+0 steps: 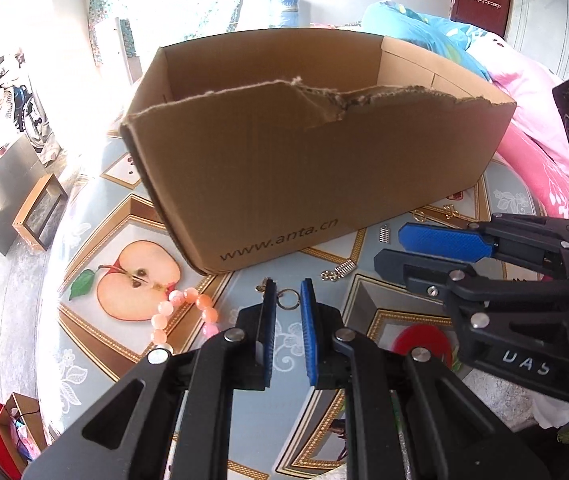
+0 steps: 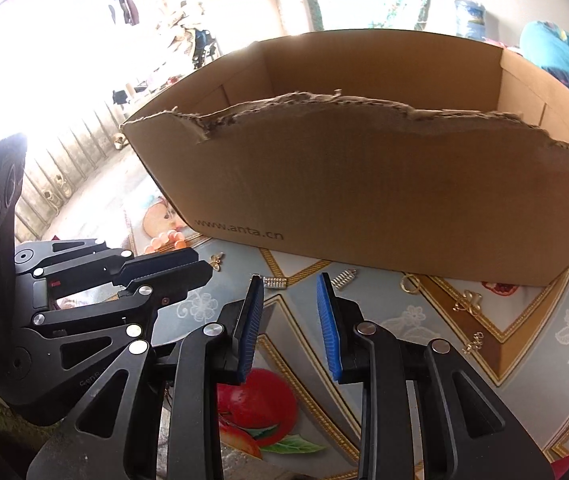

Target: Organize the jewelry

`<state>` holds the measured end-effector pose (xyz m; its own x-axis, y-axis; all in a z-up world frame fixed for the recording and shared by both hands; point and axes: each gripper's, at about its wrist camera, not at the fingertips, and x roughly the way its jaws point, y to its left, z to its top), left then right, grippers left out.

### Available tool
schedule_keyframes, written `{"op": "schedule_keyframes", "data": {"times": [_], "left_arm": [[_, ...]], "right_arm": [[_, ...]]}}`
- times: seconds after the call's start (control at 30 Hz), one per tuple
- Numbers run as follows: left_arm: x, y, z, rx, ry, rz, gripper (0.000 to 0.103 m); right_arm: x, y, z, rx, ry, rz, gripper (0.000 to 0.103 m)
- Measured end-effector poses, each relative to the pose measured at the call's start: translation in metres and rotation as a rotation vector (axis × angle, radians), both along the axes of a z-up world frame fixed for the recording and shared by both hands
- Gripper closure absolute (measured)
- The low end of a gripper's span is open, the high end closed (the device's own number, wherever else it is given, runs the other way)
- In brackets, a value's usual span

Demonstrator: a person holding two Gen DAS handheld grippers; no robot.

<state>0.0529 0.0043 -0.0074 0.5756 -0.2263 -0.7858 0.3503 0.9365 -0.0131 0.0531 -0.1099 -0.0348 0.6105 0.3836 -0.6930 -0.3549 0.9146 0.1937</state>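
Observation:
An open cardboard box (image 1: 304, 160) (image 2: 364, 184) with a torn front rim stands on the table just beyond both grippers. My left gripper (image 1: 287, 286) (image 2: 204, 263) has its blue pads nearly together on a small metal ring (image 1: 287, 299). A gold charm (image 1: 260, 286) (image 2: 216, 261) lies at its tip, and a pink bead bracelet (image 1: 188, 312) (image 2: 168, 240) to its left. My right gripper (image 2: 290, 280) (image 1: 390, 246) is open with nothing between its fingers. Ahead of it lie small silver pieces (image 2: 274, 282), a gold ring (image 2: 408, 283) and a gold butterfly charm (image 2: 469, 302).
The fruit-patterned tablecloth (image 1: 96, 240) ends at a rounded edge on the left, with a metal cabinet (image 1: 0, 184) on the floor below. Pink and blue bedding (image 1: 524, 120) lies behind the box on the right. A short gold chain (image 2: 473, 342) lies near the right gripper.

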Motion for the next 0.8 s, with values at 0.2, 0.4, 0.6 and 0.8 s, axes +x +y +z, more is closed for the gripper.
{"op": "schedule_keyframes", "data": {"times": [0.2,0.4,0.6,0.8], "left_arm": [[0.002,0.008,0.002,-0.014,-0.005,0.017,0.091],[0.003,0.013,0.001,-0.028,0.003,0.02,0.091],[0.005,0.018,0.002,-0.029,0.006,0.019,0.091],[0.005,0.02,0.003,-0.029,0.002,0.017,0.091]], "right_arm": [[0.008,0.025,-0.009,-0.065,-0.017,0.042,0.077],[0.009,0.038,-0.015,-0.142,-0.04,0.045,0.078],[0.009,0.046,-0.016,-0.19,-0.063,0.061,0.087],[0.009,0.044,-0.017,-0.178,-0.048,0.067,0.088]]}}
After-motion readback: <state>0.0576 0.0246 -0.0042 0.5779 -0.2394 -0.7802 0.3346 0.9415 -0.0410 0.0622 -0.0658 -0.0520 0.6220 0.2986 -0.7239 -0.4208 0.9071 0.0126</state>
